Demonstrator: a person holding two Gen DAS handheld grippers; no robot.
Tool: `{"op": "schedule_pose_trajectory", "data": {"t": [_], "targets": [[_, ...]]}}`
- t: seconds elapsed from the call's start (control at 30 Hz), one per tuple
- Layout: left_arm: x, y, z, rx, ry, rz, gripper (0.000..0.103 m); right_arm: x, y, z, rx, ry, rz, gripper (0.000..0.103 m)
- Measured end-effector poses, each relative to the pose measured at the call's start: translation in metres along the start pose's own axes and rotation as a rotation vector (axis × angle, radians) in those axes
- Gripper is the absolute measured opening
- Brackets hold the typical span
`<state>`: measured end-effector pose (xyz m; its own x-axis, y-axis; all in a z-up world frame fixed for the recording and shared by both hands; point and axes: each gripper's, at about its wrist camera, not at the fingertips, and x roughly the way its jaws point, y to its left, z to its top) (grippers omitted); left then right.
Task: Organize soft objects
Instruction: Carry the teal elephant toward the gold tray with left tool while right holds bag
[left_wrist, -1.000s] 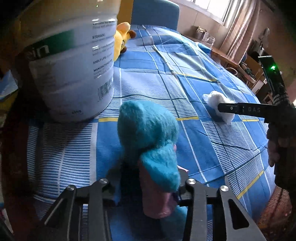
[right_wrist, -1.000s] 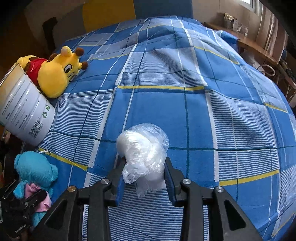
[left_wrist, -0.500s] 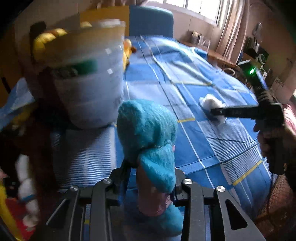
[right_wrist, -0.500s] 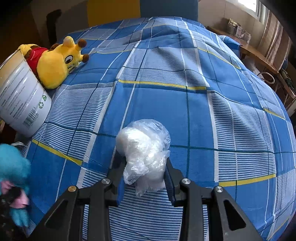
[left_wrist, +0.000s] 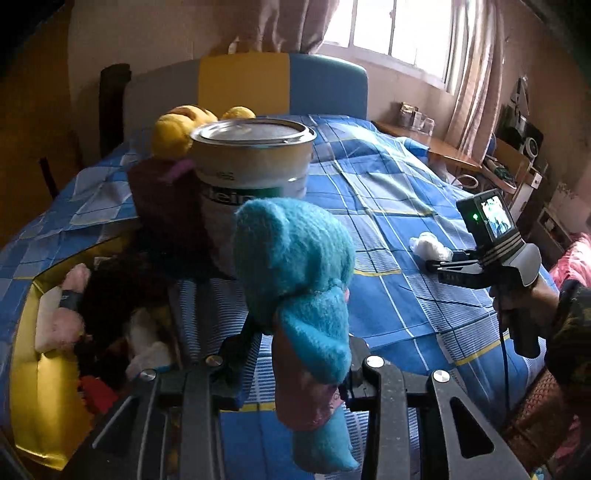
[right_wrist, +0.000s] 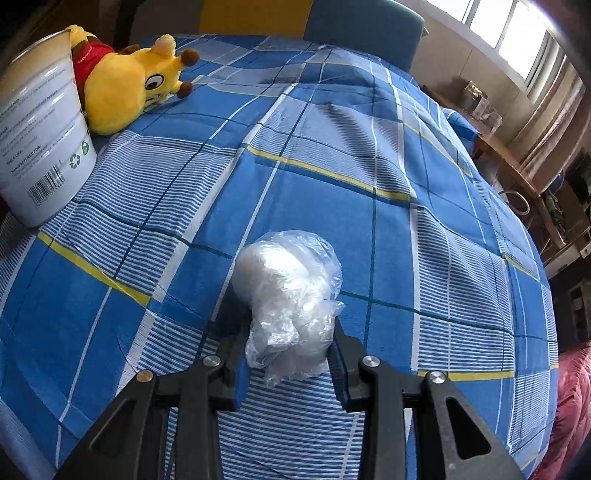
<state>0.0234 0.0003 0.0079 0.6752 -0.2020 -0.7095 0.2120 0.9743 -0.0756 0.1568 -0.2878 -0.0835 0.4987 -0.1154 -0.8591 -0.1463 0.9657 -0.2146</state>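
Lifted well clear of the bedspread now, the fluffy turquoise plush toy with a pink body rides higher than it did a second ago: in the left wrist view the tall white metal tin with a green label band, which then towered over the upper left of the frame, now shows its silver lid from above. Your left gripper has just tightened its last bit and is clamped on the toy's pink middle, fingers pressed into both sides.

That rise has also brought a yellow-lined open box of plush toys into the lower left of the frame, already holding pink, white and dark soft things. It looks like the place this toy belongs, so you probably need only swing left and down over it before letting go.

Your right gripper has barely shifted. It grips the white soft wad wrapped in crinkled clear plastic, which sits low centre in the right wrist view, over the blue checked bedspread with yellow stripes; whether it touches the cloth I cannot tell.

One yellow plush giraffe in a red shirt lies at the upper left of that view, against the tin, not yet collected.
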Motion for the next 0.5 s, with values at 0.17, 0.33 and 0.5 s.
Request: {"op": "schedule_pose_trajectory", "data": {"t": [0.17, 0.33, 0.5], "targets": [[-0.008, 0.009, -0.005, -0.015, -0.005, 0.004, 0.037, 0.0, 0.002, -0.001, -0.007, -0.003, -0.019, 0.035], [-0.013, 0.018, -0.008, -0.027, -0.004, 0.007, 0.037, -0.001, 0.004, 0.002, 0.025, 0.029, -0.028, 0.035], [-0.018, 0.03, -0.012, -0.049, -0.01, 0.008, 0.037, -0.027, 0.019, 0.008, 0.061, -0.002, 0.021, 0.033]]}}
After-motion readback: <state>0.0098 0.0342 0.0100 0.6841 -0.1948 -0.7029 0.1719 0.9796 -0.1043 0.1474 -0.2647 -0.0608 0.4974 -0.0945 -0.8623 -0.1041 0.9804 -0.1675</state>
